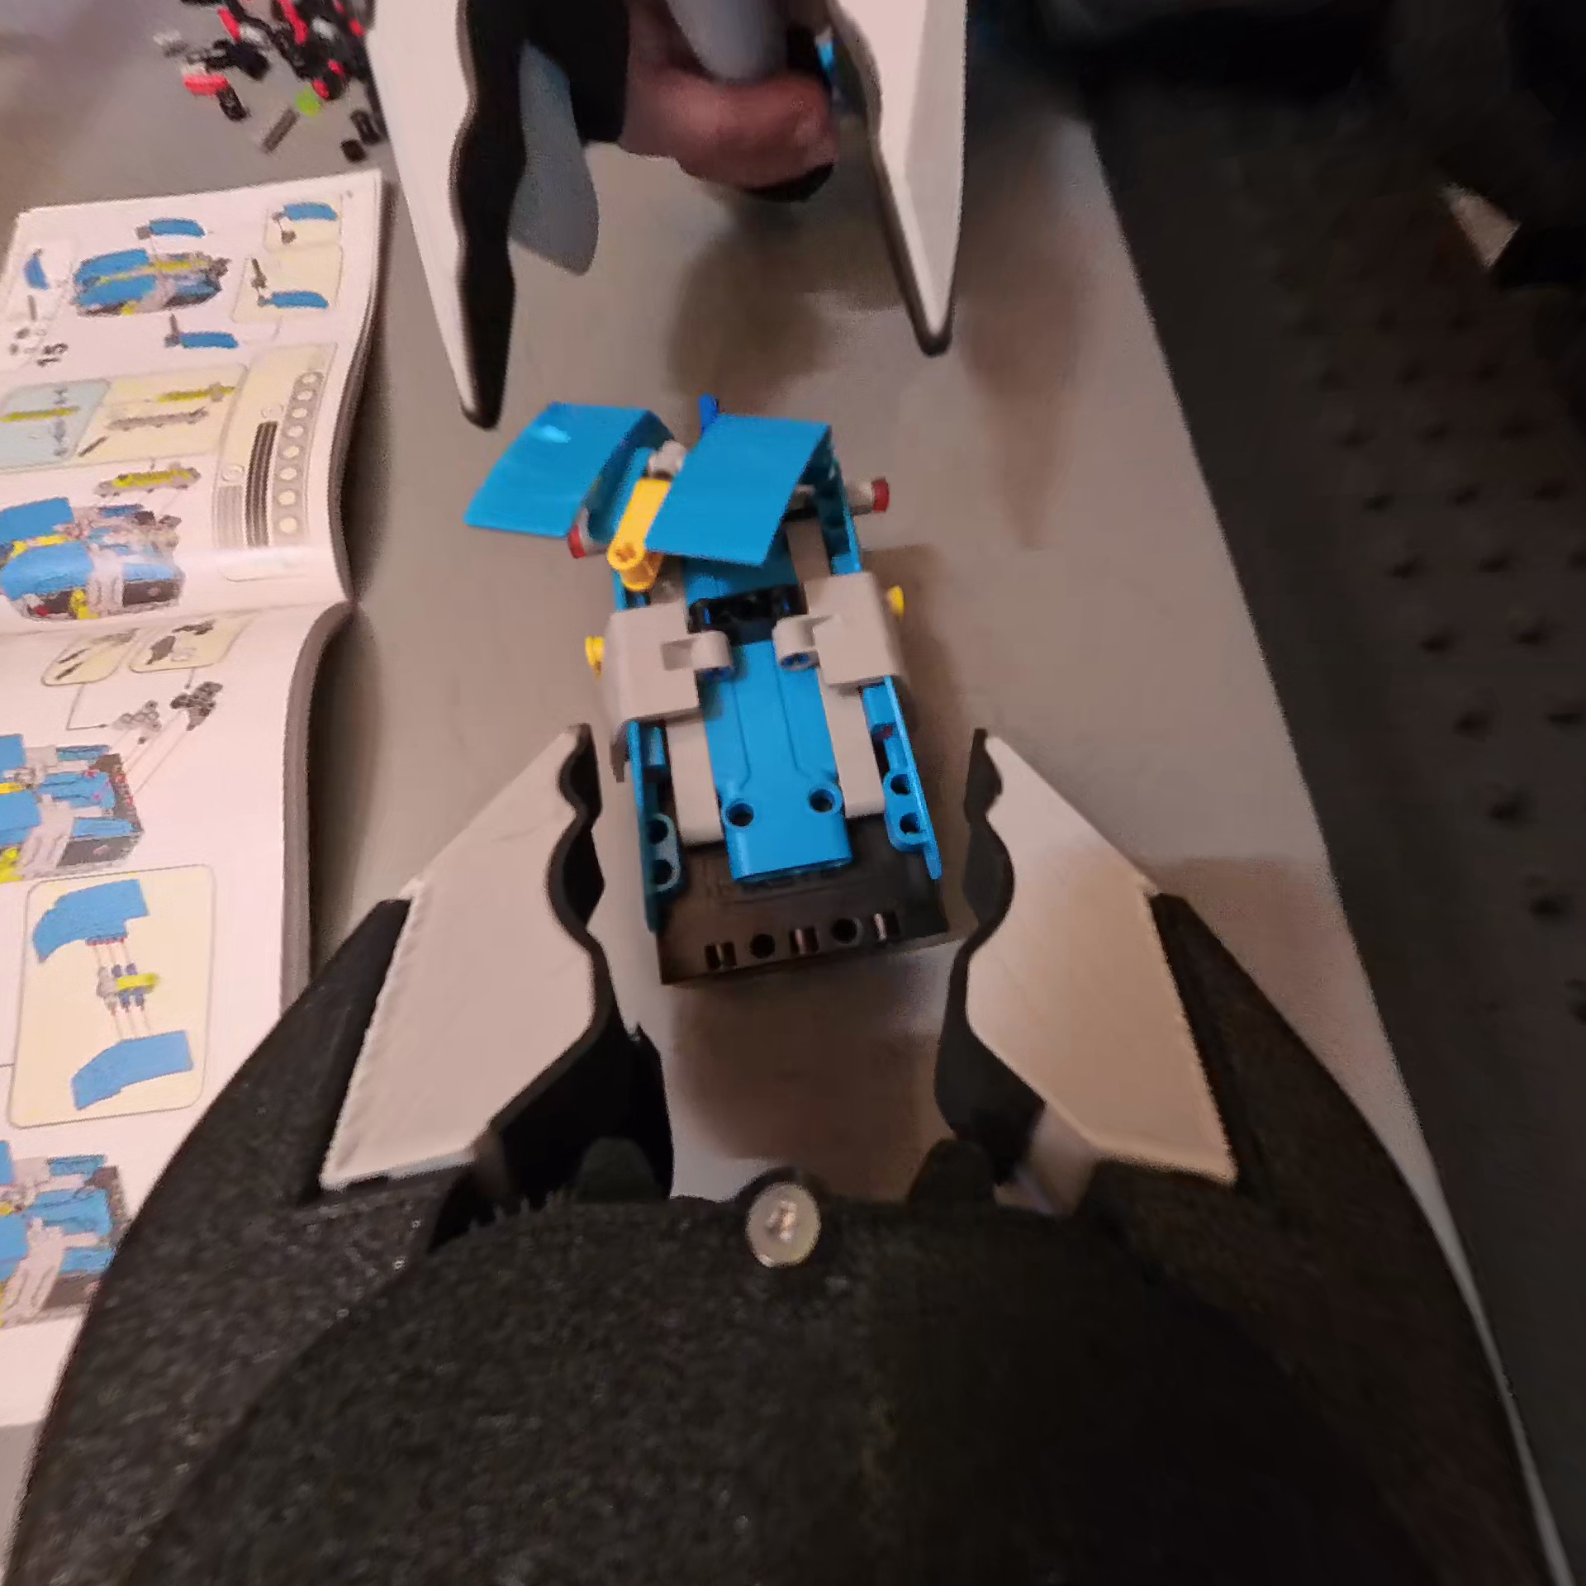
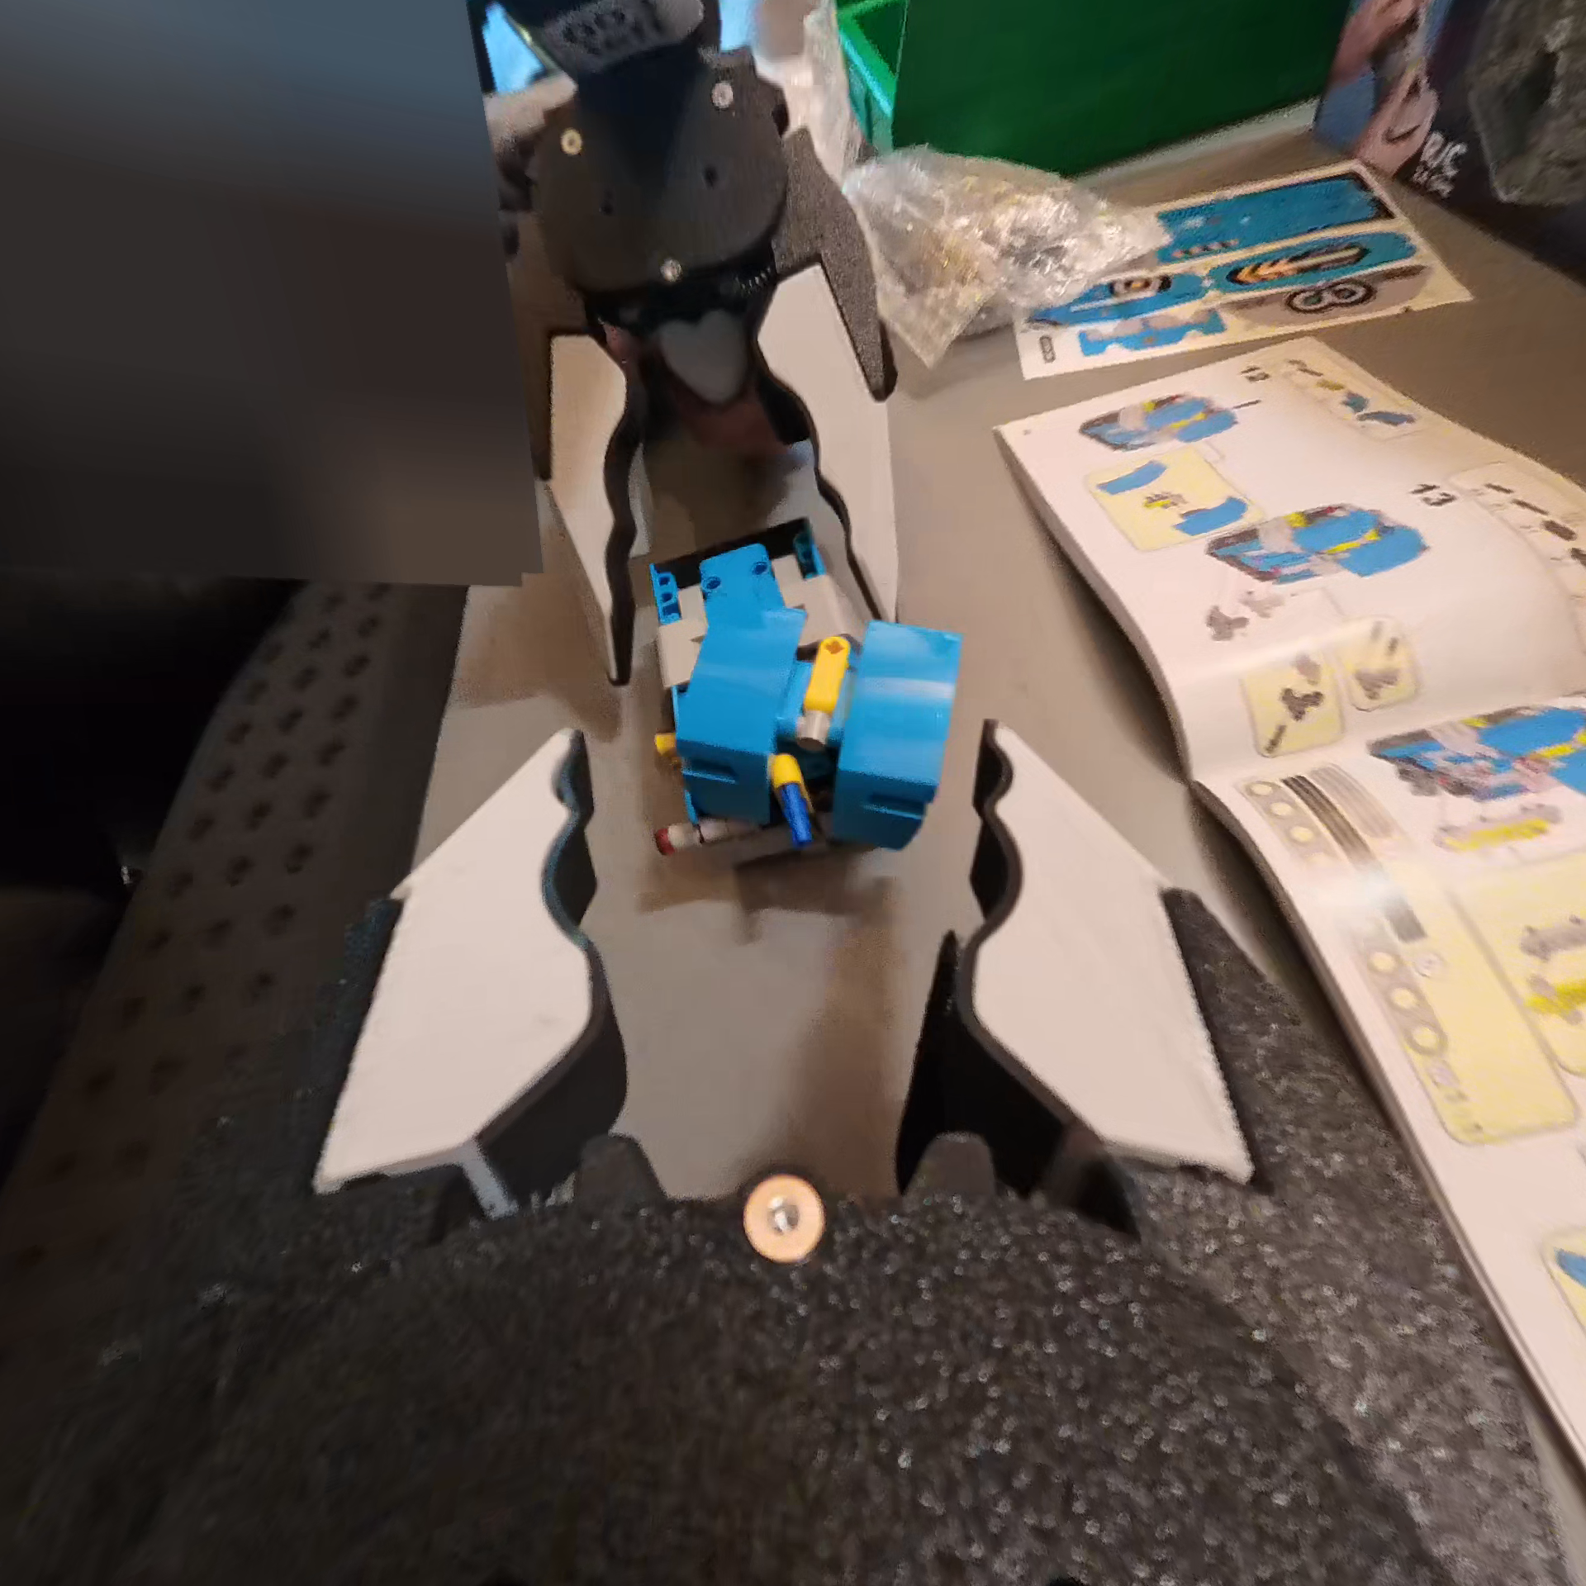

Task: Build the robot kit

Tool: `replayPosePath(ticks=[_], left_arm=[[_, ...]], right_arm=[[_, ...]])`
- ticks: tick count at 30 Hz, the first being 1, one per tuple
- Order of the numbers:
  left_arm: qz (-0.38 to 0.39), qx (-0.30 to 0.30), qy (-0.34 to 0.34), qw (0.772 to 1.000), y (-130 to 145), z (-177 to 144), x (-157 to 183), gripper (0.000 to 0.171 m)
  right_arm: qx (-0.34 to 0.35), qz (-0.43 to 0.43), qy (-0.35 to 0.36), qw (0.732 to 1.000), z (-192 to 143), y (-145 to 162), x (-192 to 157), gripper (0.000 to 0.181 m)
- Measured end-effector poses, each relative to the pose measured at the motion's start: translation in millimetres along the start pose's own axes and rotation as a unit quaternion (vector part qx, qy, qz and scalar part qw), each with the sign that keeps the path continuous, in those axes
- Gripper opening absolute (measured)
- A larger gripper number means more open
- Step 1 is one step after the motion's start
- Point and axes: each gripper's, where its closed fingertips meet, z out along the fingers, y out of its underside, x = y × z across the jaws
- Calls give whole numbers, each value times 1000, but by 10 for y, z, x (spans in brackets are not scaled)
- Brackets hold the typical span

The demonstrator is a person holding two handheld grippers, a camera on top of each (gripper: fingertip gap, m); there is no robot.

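Note:
A partly built toy car of blue, grey and black bricks (image 1: pixel 755 687) lies on the grey table (image 1: pixel 1073 687). It has two blue curved panels and a yellow pin at one end and a black block at the other. My left gripper (image 1: pixel 781 747) is open, its fingers on either side of the black end with small gaps. My right gripper (image 2: pixel 781 742) is open and empty, its fingertips flanking the panel end of the car (image 2: pixel 772 712). Each gripper shows opposite in the other view: the right one (image 1: pixel 704 378) with a hand behind it, the left one (image 2: pixel 747 635).
An open instruction booklet (image 1: pixel 172 515) (image 2: pixel 1287 687) lies beside the car. A sticker sheet (image 2: pixel 1244 266), a clear plastic bag (image 2: pixel 970 232), a green bin (image 2: pixel 1073 77) and a box (image 2: pixel 1459 103) stand behind. Loose small parts (image 1: pixel 275 60) lie far off. A black perforated mat (image 1: pixel 1373 515) borders the table. Spacing between my two grippers at the tips: around 8 cm.

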Motion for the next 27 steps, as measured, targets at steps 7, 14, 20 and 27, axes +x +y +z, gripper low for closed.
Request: replayPosePath(ticks=[7, 14, 20, 27], left_arm=[[15, -1, -21, 1000, 40, 27, -15, 72], [14, -6, -32, 999, 68, 19, -37, 68], [30, 53, -29, 998, -257, -173, 35, 72], [117, 15, -42, 992, -334, 59, 178, 74]], right_arm=[[-49, -69, 32, 996, 188, 85, 0, 69], [-60, -142, 6, 988, 158, 167, -111, 69], [-65, -125, 8, 990, 159, 188, -53, 69], [-70, -135, -6, 988, 183, 187, -60, 72]])
